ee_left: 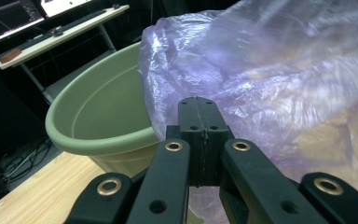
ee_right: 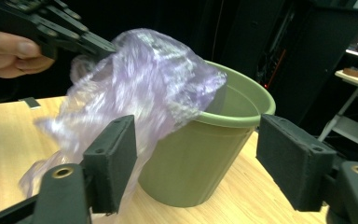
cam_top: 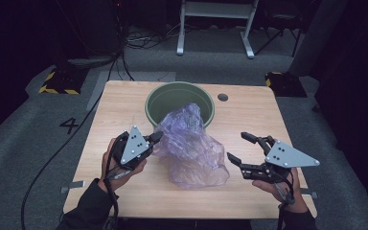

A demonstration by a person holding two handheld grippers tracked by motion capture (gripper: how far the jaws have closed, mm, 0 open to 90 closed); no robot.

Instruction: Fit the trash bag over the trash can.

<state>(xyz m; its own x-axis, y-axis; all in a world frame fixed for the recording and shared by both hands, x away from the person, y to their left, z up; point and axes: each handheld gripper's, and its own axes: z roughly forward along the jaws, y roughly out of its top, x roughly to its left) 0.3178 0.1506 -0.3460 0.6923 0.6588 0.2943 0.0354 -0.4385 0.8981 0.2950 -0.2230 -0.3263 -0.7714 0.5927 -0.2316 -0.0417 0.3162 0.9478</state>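
While left hand-held gripper (cam_top: 154,137) pinches purple bag (cam_top: 191,148) against bin (cam_top: 179,103) rim on worktop (cam_top: 124,100), right hand-held gripper (cam_top: 239,147) stands open, empty; lining step; next: catch free edge, spread over rim

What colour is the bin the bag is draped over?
The bin is a plain sage green, clearest in the right gripper view; the plastic bag is translucent pale purple.
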